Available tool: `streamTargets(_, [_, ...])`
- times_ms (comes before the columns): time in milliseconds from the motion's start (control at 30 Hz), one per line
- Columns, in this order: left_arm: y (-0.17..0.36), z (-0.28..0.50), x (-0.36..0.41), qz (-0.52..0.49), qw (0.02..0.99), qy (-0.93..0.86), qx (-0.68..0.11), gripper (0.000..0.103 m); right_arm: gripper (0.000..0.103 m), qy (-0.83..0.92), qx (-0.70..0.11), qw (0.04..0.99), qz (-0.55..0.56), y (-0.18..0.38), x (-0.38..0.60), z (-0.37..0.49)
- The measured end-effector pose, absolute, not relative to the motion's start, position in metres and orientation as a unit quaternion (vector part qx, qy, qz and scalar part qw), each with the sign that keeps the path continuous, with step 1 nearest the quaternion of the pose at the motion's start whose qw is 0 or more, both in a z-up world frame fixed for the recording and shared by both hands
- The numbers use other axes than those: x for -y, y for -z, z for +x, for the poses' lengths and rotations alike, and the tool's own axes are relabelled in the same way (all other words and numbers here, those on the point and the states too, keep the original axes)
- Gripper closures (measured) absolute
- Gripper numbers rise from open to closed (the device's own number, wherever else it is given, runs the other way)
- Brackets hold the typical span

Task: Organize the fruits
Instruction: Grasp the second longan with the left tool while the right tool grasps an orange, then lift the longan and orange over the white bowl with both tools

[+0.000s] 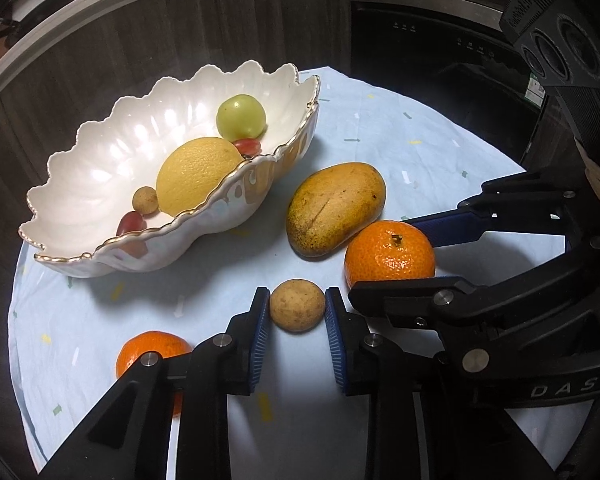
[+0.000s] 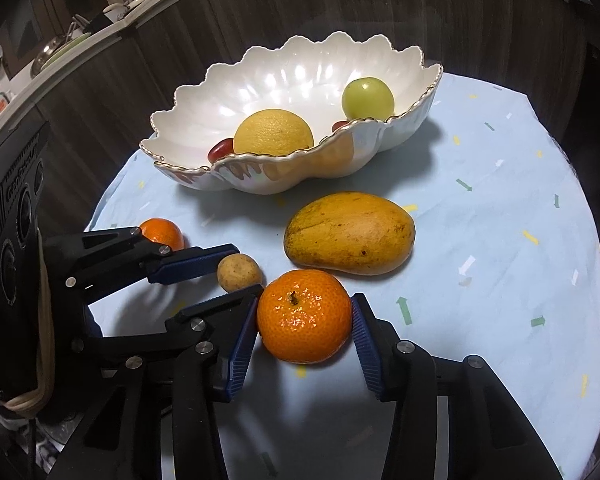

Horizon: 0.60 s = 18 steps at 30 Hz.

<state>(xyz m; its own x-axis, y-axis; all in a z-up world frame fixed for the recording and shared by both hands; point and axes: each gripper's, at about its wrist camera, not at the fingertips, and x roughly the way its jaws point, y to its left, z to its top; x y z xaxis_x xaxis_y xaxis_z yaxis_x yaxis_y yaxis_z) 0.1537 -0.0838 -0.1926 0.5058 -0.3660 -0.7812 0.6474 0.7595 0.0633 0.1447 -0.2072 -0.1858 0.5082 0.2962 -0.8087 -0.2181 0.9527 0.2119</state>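
My left gripper [image 1: 297, 312] is shut on a small brown round fruit [image 1: 297, 305] that rests on the cloth, its blue pads against both sides. The same fruit [image 2: 239, 272] shows in the right wrist view between the left fingers. My right gripper [image 2: 305, 320] is shut on a mandarin [image 2: 304, 315], which also sits on the cloth; both pads touch its sides. A mango [image 1: 336, 208] lies just behind both fruits. A second mandarin [image 1: 152, 350] lies at the near left, partly hidden by my left finger. The white scalloped bowl [image 1: 100, 136] holds a yellow citrus [image 1: 198, 174], a green fruit [image 1: 241, 118], red grapes and another small brown fruit.
A light blue cloth [image 2: 500, 240] covers the round table, whose edge curves close by on the left and right. Dark wood cabinet fronts [image 1: 180, 40] stand behind the table. A dark appliance [image 1: 420, 52] is at the back right. A counter with dishes [image 2: 60, 52] runs along the upper left.
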Motion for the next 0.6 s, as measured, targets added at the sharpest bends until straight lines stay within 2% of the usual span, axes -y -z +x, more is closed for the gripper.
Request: streamTargets(600, [0.154, 0.134, 0.078, 0.163, 0.871, 0.267, -0.378, 0.075, 0.056, -0.142, -0.433, 0.89, 0.028, 0.145, 0.209, 0.121])
